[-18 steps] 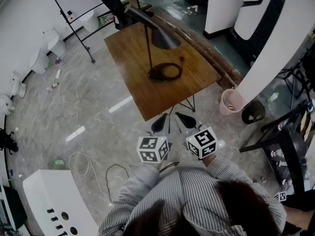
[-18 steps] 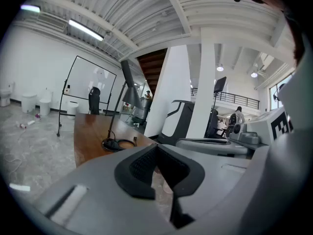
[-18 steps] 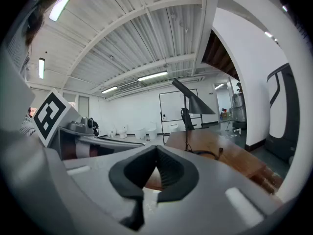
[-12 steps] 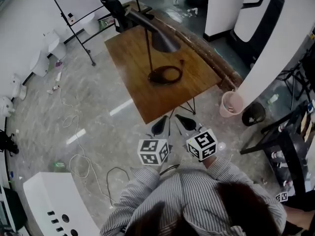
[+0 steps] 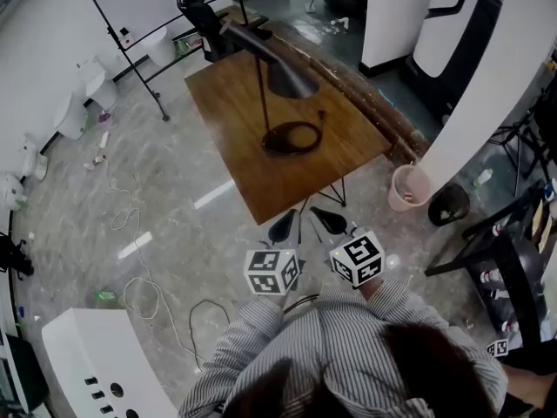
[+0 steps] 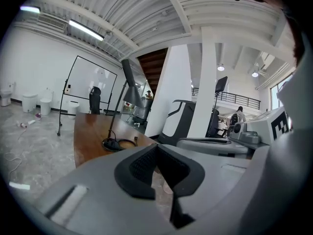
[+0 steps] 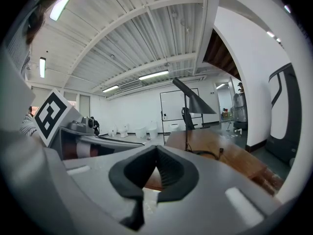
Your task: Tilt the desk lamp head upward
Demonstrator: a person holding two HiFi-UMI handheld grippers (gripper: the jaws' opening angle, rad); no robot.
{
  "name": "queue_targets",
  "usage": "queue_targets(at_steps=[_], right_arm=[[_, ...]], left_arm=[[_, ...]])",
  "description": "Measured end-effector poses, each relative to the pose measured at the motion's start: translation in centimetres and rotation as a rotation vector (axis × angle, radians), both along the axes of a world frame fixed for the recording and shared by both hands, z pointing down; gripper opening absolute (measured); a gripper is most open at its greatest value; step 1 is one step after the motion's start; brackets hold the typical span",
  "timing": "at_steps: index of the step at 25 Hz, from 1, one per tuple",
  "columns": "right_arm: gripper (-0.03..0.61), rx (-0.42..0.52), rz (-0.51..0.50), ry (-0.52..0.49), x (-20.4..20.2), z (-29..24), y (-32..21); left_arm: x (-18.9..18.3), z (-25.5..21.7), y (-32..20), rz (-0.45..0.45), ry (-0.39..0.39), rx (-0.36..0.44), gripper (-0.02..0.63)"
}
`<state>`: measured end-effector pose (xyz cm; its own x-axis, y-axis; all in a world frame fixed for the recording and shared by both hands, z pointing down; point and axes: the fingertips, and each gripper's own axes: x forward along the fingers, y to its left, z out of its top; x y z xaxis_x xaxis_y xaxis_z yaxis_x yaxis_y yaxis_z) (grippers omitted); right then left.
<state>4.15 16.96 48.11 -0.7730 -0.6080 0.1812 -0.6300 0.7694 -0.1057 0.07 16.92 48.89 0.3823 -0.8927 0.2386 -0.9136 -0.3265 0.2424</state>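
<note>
A black desk lamp point(image 5: 264, 77) stands on a brown wooden table point(image 5: 235, 103), its round base point(image 5: 291, 136) near the middle and its cone head point(image 5: 289, 72) pointing down to the right. The lamp also shows in the left gripper view point(image 6: 126, 82) and the right gripper view point(image 7: 193, 99). Both grippers hang off the table's near corner, well short of the lamp. My left gripper point(image 5: 282, 225) is shut with nothing in it point(image 6: 155, 153). My right gripper point(image 5: 329, 218) is shut and empty too point(image 7: 156, 156).
A pink bucket point(image 5: 408, 184) and a black bin point(image 5: 447, 200) stand on the floor right of the table. A whiteboard stand point(image 5: 130, 33) and an office chair point(image 5: 202, 11) lie beyond it. Cables point(image 5: 130, 233) trail over the marble floor at left. A white unit point(image 5: 96, 355) sits near left.
The view has shifted slightly, with the table and lamp a little further up the picture. Both grippers stay shut in nearly the same spot.
</note>
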Motion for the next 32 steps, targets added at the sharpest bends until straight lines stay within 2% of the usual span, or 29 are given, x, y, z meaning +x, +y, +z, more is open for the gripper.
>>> queue_targets(at_steps=[7, 20, 25, 32], right_arm=[[0.003, -0.004, -0.01, -0.086, 0.3, -0.4, -0.1], [0.002, 0.009, -0.01, -0.093, 2.0, 0.3, -2.5], [0.003, 0.009, -0.053, -0.068, 0.3, 1.1, -5.7], [0.003, 0.056, -0.053, -0.056, -3.8, 0.4, -13.4]], left_arm=[[0.3, 0.0, -0.4, 0.012, 0.048, 0.002, 0.002], [-0.2, 1.5, -2.4, -0.052, 0.045, -0.018, 0.002], [-0.9, 1.9, -5.6, -0.036, 0.027, -0.018, 0.003], [-5.0, 1.3, -12.9, -0.013, 0.031, 0.007, 0.003]])
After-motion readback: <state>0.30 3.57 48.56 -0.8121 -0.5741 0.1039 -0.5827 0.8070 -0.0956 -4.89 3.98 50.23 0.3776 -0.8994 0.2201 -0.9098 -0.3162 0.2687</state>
